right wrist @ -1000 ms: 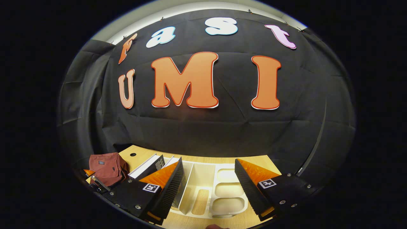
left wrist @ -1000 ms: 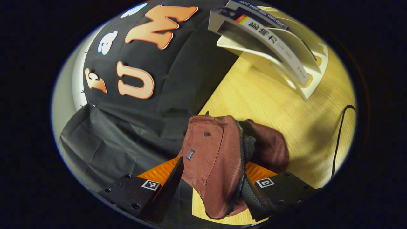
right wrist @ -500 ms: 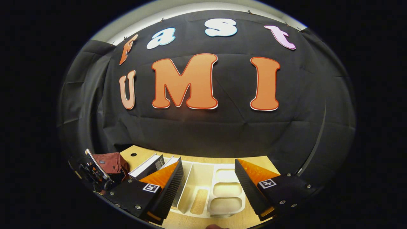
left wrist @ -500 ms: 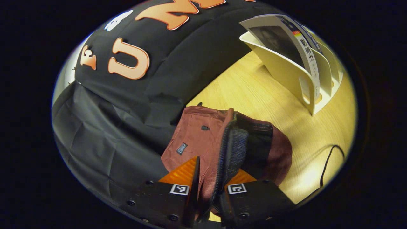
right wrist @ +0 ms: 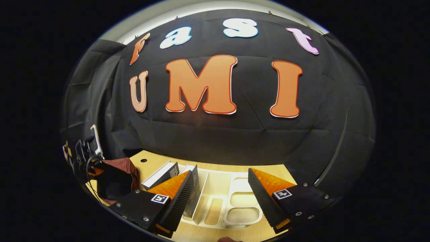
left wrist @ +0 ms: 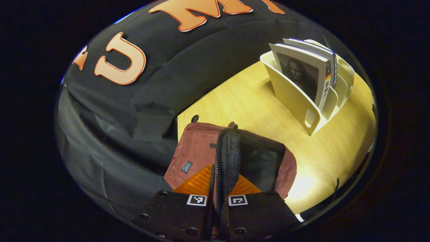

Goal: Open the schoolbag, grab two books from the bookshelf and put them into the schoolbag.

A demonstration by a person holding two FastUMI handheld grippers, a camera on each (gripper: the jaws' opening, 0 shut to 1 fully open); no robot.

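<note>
Meanwhile, on the wooden table, the left gripper pinches the zipper edge of the maroon schoolbag, both fingers pressed against the black rim, the bag's dark inside gaping beside it. Near the bag stands the white bookshelf, with two books upright in its slots. In the right gripper view, the right gripper hangs with its fingers spread wide and holding nothing, just over the bookshelf, the books at its left finger.
</note>
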